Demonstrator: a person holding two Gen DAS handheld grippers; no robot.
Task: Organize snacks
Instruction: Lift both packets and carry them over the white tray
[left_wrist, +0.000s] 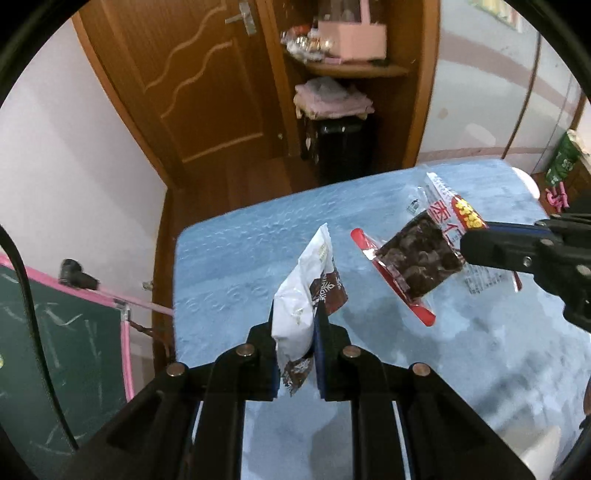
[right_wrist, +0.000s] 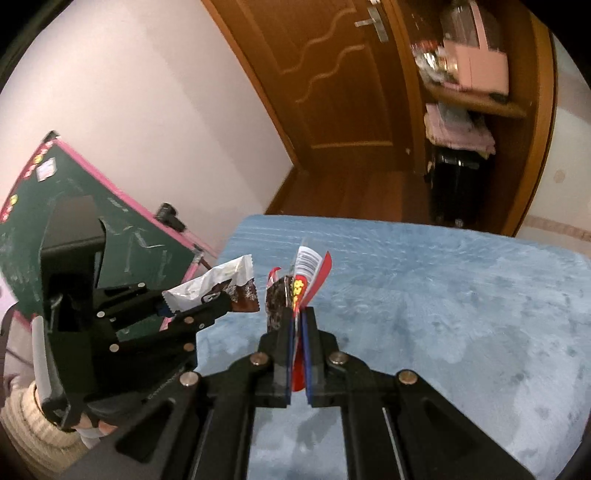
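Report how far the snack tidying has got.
Done: both packets are picked up off the blue cover. In hand: left gripper clamps the white-and-brown packet; right gripper clamps the red-edged clear packet. Left: setting both down; no container shows.

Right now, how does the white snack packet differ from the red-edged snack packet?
The white snack packet is opaque, white with brown ends; the red-edged snack packet is clear, showing dark pieces inside. The white one is held by the left gripper, the red-edged one by the right gripper. The white one looks puffier between the jaws; the red-edged one is pinched at a thin edge. Both are lifted off the blue surface.
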